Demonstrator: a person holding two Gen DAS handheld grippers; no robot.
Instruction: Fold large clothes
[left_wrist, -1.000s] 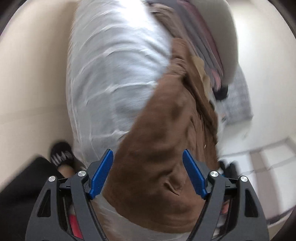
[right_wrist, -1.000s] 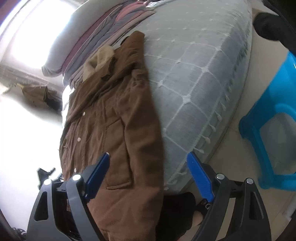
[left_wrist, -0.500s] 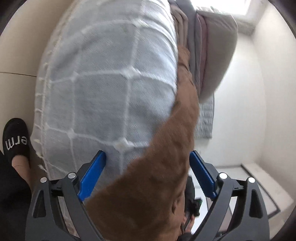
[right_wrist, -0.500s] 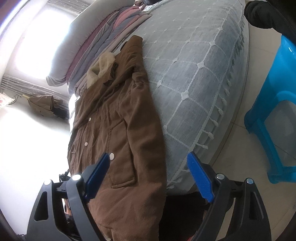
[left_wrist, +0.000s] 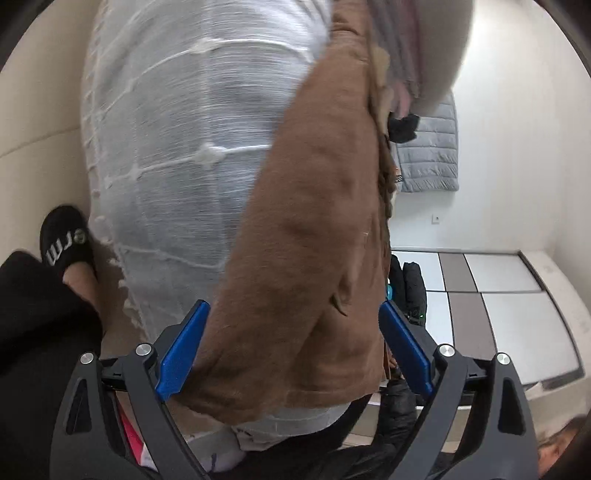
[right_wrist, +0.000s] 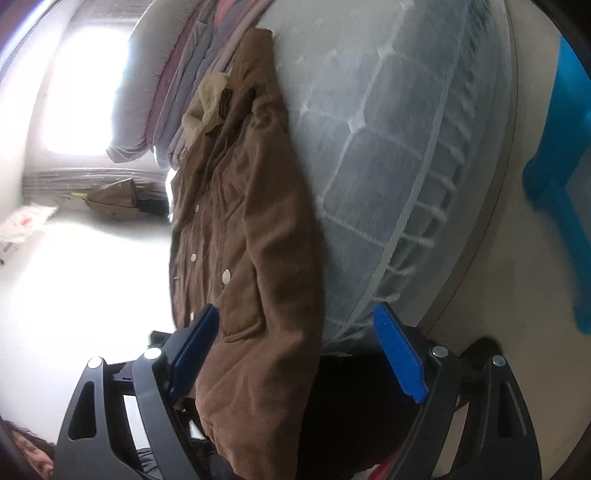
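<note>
Jacket: I see the brown corduroy jacket with snap buttons and a pale fleece collar (right_wrist: 243, 229) lying lengthwise on the bed's pale blue quilted cover with white grid stitching and a fringe (right_wrist: 388, 155), hem hanging over the near edge.
Left tool (left_wrist: 293, 347): spread wide, blue pads either side of the jacket's lower part (left_wrist: 306, 240); I see no pinch, though blur makes contact hard to judge.
Right tool (right_wrist: 303, 354): spread, hem and pocket area between the pads, not pinched.
Head of bed: stacked grey and pink folded bedding (right_wrist: 173, 85) beyond the collar.
Floor: blue plastic stool (right_wrist: 557, 192) beside the bed; black slipper with white lettering (left_wrist: 66, 240) at the fringe.
</note>
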